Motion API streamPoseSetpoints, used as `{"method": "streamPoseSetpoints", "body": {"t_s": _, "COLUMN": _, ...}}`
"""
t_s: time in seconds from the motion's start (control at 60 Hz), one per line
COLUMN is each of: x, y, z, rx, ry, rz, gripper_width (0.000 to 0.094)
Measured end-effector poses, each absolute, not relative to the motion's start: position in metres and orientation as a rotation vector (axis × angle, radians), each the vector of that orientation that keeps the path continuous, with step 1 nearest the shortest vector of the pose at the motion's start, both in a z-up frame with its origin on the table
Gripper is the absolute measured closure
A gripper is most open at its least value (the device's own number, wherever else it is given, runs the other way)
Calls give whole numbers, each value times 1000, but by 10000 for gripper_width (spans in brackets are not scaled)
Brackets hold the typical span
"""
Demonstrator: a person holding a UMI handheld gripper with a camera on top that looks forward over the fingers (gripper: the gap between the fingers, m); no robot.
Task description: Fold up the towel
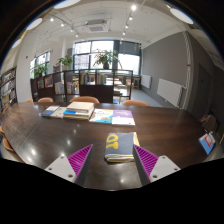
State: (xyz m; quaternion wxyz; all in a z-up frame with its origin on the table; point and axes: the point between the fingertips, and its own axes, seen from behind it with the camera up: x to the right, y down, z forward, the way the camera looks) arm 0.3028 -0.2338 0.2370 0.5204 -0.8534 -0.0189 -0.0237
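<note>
A folded towel, dark blue with yellow letters and a pale edge, lies on the dark wooden table just ahead of my fingers and between their tips. My gripper is open, its purple pads spread wide on either side. The towel rests on the table with a gap to each finger. Nothing is held.
Several books and magazines lie across the table's far side. Chairs stand behind it. A blue object sits at the table's right edge. Windows and plants fill the back of the room.
</note>
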Motion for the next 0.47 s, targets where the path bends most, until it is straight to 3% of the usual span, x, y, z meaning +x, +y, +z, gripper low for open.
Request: {"method": "streamPoseSetpoints", "body": {"t_s": 0.467, "x": 264, "y": -312, "z": 239, "rx": -2066, "ry": -45, "rz": -46, "gripper_width": 151}}
